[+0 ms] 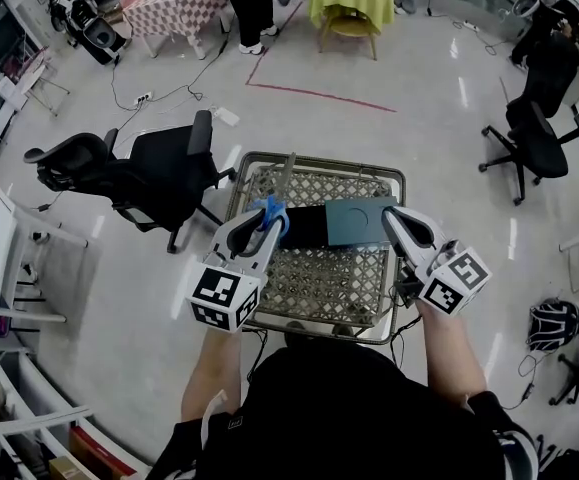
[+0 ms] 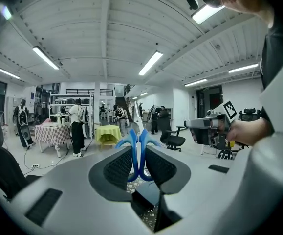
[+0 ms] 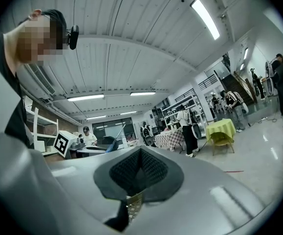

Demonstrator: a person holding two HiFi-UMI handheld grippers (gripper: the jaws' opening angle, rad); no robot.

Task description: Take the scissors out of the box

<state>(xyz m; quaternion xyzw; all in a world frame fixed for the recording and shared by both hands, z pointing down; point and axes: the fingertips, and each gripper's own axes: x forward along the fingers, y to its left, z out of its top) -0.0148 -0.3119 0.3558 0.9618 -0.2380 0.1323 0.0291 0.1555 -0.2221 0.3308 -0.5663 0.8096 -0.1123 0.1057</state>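
Left gripper [image 1: 269, 218] [image 2: 139, 160]: jaws part-way open, pads clamped on the blue handle loops of the scissors [image 1: 277, 200] [image 2: 137, 143]. The loops sit squeezed side by side between the two pads. The pale blades run out past the fingertips, pointing away from the person. In the head view the scissors are out of the box [image 1: 307, 230], held at its left end with the handles overlapping its left edge; no contact between scissors and box is visible. Right gripper [image 1: 391, 216] [image 3: 140, 168]: jaws closed, pads meeting, nothing between them. Its tips sit at the right edge of the grey-teal lid [image 1: 357, 220], which lies over the right part of the dark box; cannot tell if the tips touch the lid. The box lies between the two grippers' tips, beyond and inward of each, resting on the wire-mesh table [image 1: 319, 158]. From the left gripper view, the right gripper shows off to the right of the jaws, held in the person's hand [image 2: 246, 131]. From the right gripper view, the left gripper's marker cube [image 3: 63, 142] shows off to the left of the jaws. A black office chair [image 1: 159, 173] stands left of the table, well apart from the jaws.
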